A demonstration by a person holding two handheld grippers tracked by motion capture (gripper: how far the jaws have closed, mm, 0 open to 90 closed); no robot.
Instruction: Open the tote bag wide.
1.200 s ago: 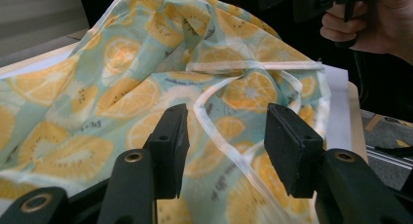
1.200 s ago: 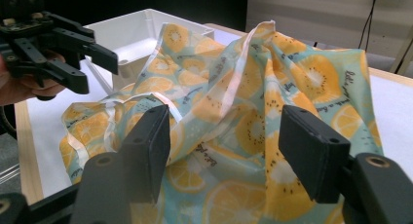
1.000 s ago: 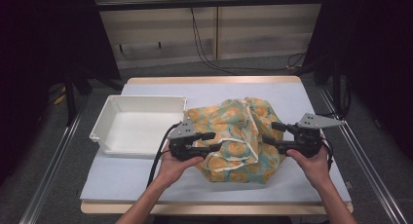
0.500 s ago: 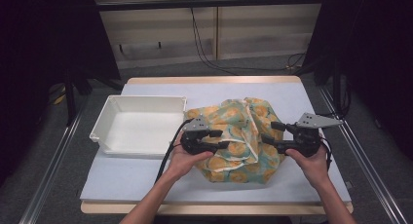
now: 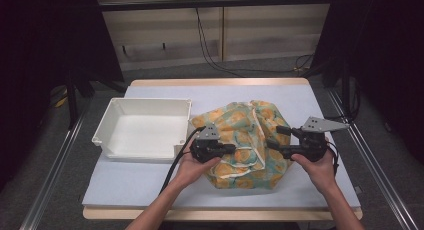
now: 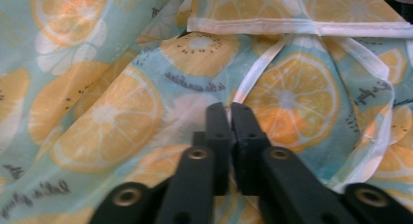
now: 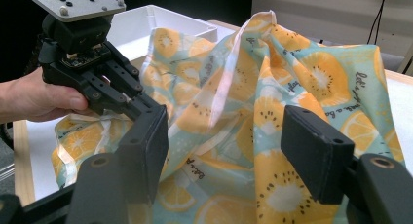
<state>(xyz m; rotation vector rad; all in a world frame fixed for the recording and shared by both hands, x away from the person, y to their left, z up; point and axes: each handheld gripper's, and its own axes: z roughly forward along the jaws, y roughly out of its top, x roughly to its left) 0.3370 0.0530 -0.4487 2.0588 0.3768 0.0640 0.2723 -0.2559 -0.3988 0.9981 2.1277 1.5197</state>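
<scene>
High view: your lemon-print cloth (image 5: 247, 140) lies bunched at table centre, the white bin (image 5: 145, 127) just beside it at 9 o'clock, and bare table (image 5: 300, 97) runs open from 12 to 2 o'clock and along the near edge at 6. Your left gripper (image 5: 231, 149) has just closed its jaws, now pinched tight on a fold of cloth beside the white hem (image 6: 253, 83). Your right gripper (image 5: 272, 142) stands open-jawed at the cloth's 3 o'clock edge, fabric between the pads (image 7: 146, 146) but unpressed.
</scene>
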